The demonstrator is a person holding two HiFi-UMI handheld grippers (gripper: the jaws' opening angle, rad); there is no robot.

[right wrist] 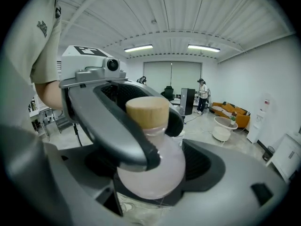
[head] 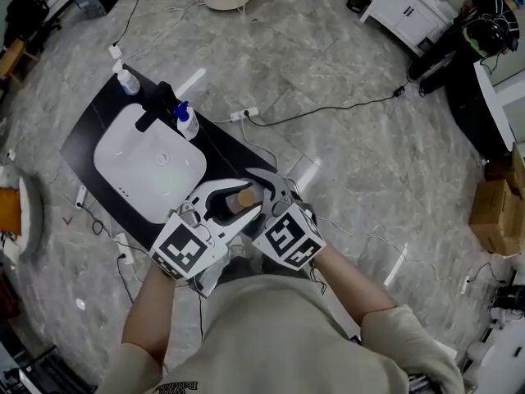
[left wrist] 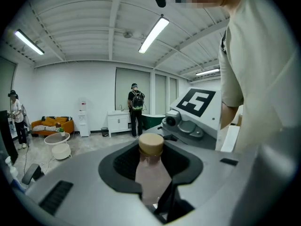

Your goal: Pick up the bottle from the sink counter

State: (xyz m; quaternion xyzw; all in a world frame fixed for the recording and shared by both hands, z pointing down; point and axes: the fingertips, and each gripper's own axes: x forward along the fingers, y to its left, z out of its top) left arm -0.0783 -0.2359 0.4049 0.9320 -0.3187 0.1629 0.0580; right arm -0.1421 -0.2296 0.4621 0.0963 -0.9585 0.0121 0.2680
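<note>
A small frosted pinkish bottle (head: 244, 197) with a tan wooden cap is held in the air just in front of the person's chest, off the sink counter (head: 98, 121). My left gripper (head: 234, 206) is shut on it: in the left gripper view the bottle (left wrist: 151, 171) stands upright between the jaws. My right gripper (head: 264, 195) meets it from the other side. In the right gripper view the bottle's round body (right wrist: 157, 166) fills the gap between the jaws, and one finger of the left gripper (right wrist: 113, 126) crosses its neck.
The black counter holds a white basin (head: 123, 150) and a black faucet (head: 157, 105). On the counter stand a white pump bottle (head: 127, 80) and a blue-capped bottle (head: 186, 122). Cables and a power strip (head: 244, 114) lie on the marble floor. People stand far back in the room.
</note>
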